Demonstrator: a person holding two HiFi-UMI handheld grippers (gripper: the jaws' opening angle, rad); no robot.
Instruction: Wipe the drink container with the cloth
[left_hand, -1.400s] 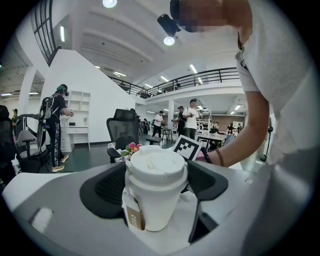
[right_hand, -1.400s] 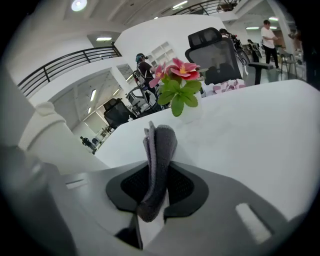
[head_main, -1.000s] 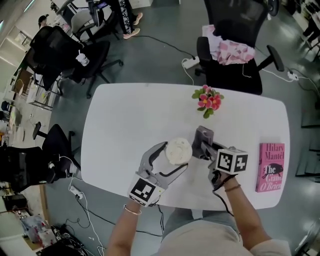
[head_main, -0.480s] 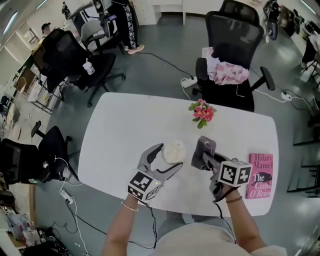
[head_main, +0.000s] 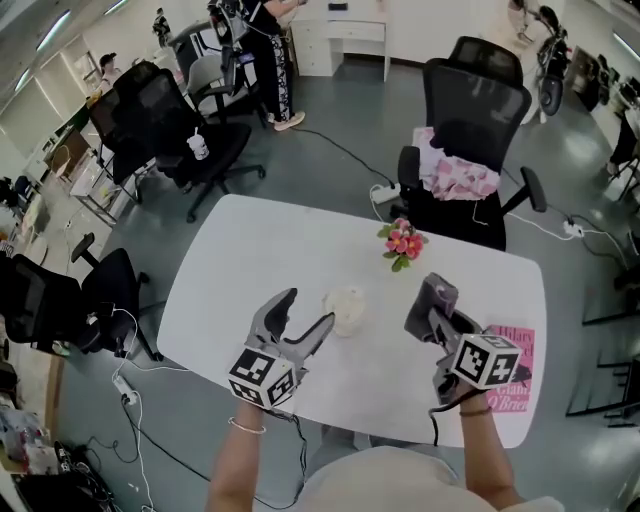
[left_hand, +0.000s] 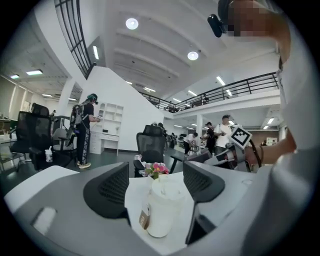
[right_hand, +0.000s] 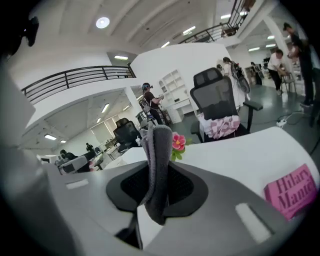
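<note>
The white lidded paper cup stands near the middle of the white rounded desk. The small pink flower posy sits behind it, rightward. The pink paperback book lies at the desk's right front edge.

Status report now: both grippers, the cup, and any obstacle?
Left gripper open, fingers just closing slightly, cup upright just past them, untouched. Right gripper shut on grey cloth, apart from cup. Flowers beyond cup, not between.
</note>
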